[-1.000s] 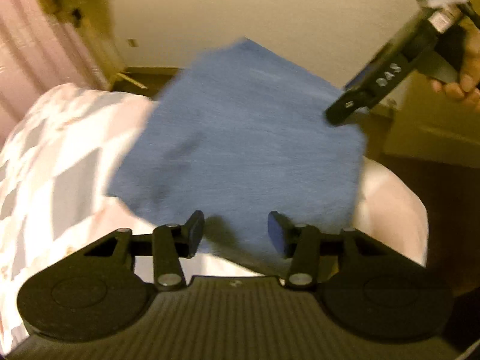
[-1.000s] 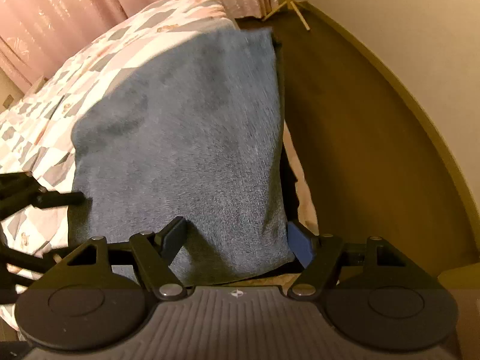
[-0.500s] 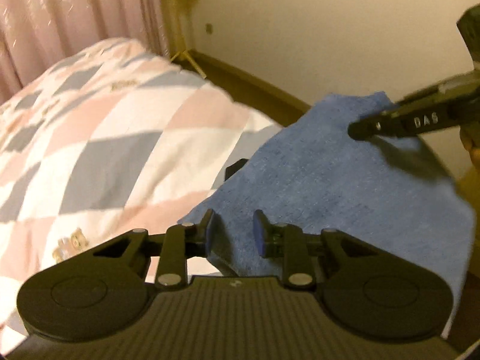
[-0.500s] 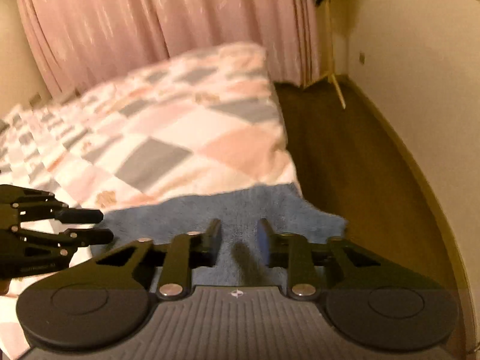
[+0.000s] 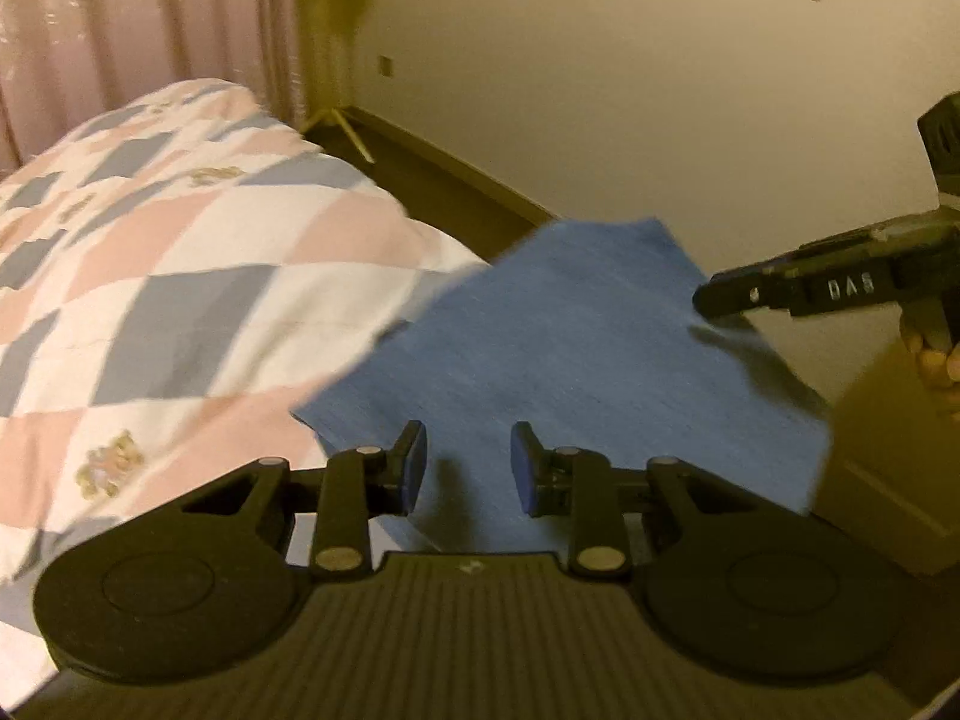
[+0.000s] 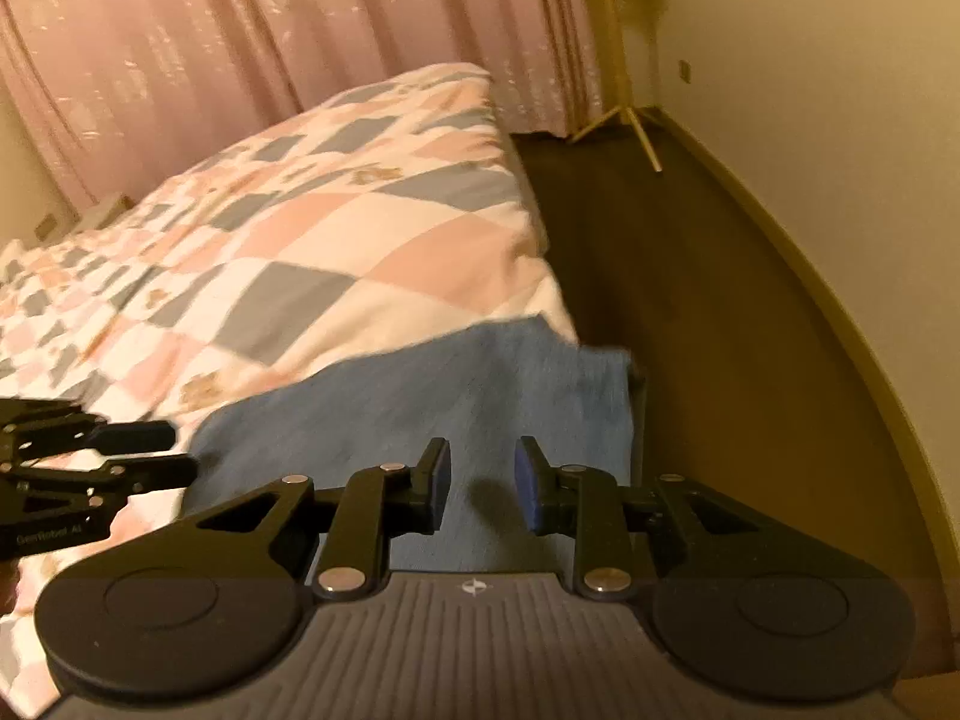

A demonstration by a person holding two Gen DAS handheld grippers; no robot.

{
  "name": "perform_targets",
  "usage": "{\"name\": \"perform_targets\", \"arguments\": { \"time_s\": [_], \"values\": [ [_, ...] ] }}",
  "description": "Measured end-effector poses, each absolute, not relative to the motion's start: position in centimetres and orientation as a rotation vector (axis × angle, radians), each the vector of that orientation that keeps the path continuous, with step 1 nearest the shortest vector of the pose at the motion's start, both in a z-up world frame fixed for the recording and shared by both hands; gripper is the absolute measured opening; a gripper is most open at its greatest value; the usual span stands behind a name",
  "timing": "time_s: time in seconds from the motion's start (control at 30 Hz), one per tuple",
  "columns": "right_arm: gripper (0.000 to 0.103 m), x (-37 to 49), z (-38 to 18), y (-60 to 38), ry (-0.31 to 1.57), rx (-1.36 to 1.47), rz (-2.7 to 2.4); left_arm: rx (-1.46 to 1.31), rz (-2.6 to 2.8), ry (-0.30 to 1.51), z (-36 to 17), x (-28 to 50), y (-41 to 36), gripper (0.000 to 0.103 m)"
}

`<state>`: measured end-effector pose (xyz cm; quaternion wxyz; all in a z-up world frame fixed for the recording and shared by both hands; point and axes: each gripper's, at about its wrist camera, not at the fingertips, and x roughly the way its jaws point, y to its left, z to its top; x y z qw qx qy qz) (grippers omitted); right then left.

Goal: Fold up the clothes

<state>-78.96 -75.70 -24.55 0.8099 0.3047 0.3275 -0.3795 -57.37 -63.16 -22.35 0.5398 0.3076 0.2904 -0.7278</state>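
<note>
A folded blue garment [image 5: 570,348] lies flat at the near corner of the bed; it also shows in the right wrist view [image 6: 420,408]. My left gripper [image 5: 468,465] is open and empty, its jaws apart just above the cloth's near edge. My right gripper [image 6: 480,474] is open and empty over the cloth's near part. The right gripper's fingers [image 5: 780,294] reach in from the right in the left wrist view. The left gripper's fingers [image 6: 120,450] show at the left in the right wrist view, beside the cloth's left edge.
The bed carries a pink, white and grey diamond-pattern quilt [image 6: 300,252]. Pink curtains [image 6: 270,30] hang behind it. Dark floor [image 6: 690,300] runs along the bed's right side to a cream wall [image 5: 600,90]. A stand's pale legs [image 6: 630,120] rest in the far corner.
The blue cloth, filling both views a second ago, now lies low on the bed corner. Both grippers pulled back, narrowed, then opened slightly wider above its near edge.
</note>
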Motion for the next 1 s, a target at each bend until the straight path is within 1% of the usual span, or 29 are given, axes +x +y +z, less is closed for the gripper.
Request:
{"name": "perform_targets", "arguments": {
  "time_s": [0.07, 0.13, 0.2, 0.27, 0.4, 0.5, 0.57, 0.67, 0.83, 1.0],
  "values": [
    [0.029, -79.8, -24.2, -73.6, 0.72, 0.649, -0.785, 0.766, -1.74, 0.728, -23.2, -58.1, -62.7, 0.026],
    [0.028, -80.1, -25.1, -72.1, 0.793, 0.647, -0.783, 0.859, -1.71, 0.764, -25.1, -59.0, -62.8, 0.027],
    [0.028, -80.1, -26.6, -71.2, 0.855, 0.633, -0.814, 0.896, -1.704, 0.742, -26.1, -59.6, -62.8, 0.028],
    [0.028, -80.0, -27.4, -71.0, 0.874, 0.63, -0.829, 0.916, -1.693, 0.717, -25.4, -60.0, -62.9, 0.027],
    [0.029, -79.3, -26.3, -71.2, 0.889, 0.611, -0.831, 0.855, -1.682, 0.721, -23.2, -59.3, -62.9, 0.027],
    [0.029, -79.2, -25.1, -71.2, 0.848, 0.599, -0.841, 0.836, -1.671, 0.752, -22.3, -58.7, -63.5, 0.026],
    [0.029, -79.1, -25.0, -71.2, 0.853, 0.598, -0.85, 0.848, -1.688, 0.781, -22.0, -58.9, -63.7, 0.026],
    [0.029, -79.0, -25.8, -70.6, 0.887, 0.613, -0.868, 0.845, -1.715, 0.777, -21.3, -59.5, -63.1, 0.026],
    [0.029, -79.3, -25.5, -70.0, 0.859, 0.636, -0.879, 0.832, -1.698, 0.78, -20.9, -59.6, -63.9, 0.026],
    [0.029, -78.0, -24.6, -71.0, 0.79, 0.581, -0.898, 0.834, -1.661, 0.754, -21.6, -59.2, -65.9, 0.027]
  ]
}}
